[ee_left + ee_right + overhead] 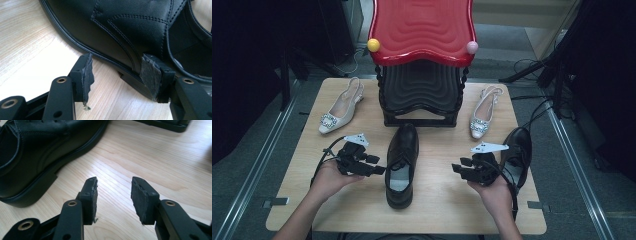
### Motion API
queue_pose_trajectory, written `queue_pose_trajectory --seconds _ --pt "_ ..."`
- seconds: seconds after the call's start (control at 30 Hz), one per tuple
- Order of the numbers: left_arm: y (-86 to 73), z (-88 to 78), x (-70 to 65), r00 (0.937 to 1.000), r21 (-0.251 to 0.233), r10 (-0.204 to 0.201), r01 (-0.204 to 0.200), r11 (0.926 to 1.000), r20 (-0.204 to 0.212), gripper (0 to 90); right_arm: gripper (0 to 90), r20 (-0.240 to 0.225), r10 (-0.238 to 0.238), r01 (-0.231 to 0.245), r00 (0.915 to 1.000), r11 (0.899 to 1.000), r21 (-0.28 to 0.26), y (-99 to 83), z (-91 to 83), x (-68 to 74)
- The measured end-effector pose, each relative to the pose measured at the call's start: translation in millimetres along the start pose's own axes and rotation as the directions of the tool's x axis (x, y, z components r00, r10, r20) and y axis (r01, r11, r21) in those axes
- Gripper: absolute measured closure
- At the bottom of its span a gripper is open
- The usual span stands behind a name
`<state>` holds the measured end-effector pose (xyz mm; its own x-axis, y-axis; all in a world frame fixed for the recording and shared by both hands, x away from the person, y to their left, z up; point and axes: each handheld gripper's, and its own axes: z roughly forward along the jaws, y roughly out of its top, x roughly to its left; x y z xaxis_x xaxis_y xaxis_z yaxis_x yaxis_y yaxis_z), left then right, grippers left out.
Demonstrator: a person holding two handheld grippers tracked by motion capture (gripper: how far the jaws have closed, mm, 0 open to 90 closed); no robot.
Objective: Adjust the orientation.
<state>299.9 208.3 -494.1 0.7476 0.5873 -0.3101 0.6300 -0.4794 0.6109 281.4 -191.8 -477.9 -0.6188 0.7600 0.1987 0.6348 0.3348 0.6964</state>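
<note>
A black lace-up shoe (402,165) lies in the middle of the wooden table (437,205), toe pointing away from me. My left gripper (380,169) sits at its left side, jaws open and aimed at the shoe. In the left gripper view the shoe's side (120,25) is just past the open gripper (117,58), and the pads do not press on it. My right gripper (457,167) is to the shoe's right, apart from it. In the right gripper view that gripper (113,180) is open over bare wood, with the shoe (30,157) off to the left.
A second black shoe (517,152) lies by the table's right edge, close behind my right hand. Two pale slingback pumps (339,107) (484,112) flank a black stand with a red top (422,30) at the back middle.
</note>
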Motion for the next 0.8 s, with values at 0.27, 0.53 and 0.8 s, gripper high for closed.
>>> queue_pose_trajectory --seconds 0.27,0.53,0.8 --pt "1.9 2.2 6.2 0.9996 -0.009 -0.018 0.018 0.9998 0.022 43.3 56.8 0.023 0.043 -0.043 0.9988 0.999 -0.009 -6.4 -17.3 -11.9" --pt "7.7 3.7 7.5 0.9999 0.004 -0.005 0.005 1.0 0.014 43.5 58.4 0.082 0.089 -0.088 0.9926 0.996 -0.026 -15.4 -42.6 -28.2" --pt "8.4 4.0 8.6 0.9998 0.008 -0.009 0.008 0.9999 0.018 43.5 58.4 0.142 0.113 -0.109 0.9833 0.993 -0.038 -17.4 -62.6 -36.6"
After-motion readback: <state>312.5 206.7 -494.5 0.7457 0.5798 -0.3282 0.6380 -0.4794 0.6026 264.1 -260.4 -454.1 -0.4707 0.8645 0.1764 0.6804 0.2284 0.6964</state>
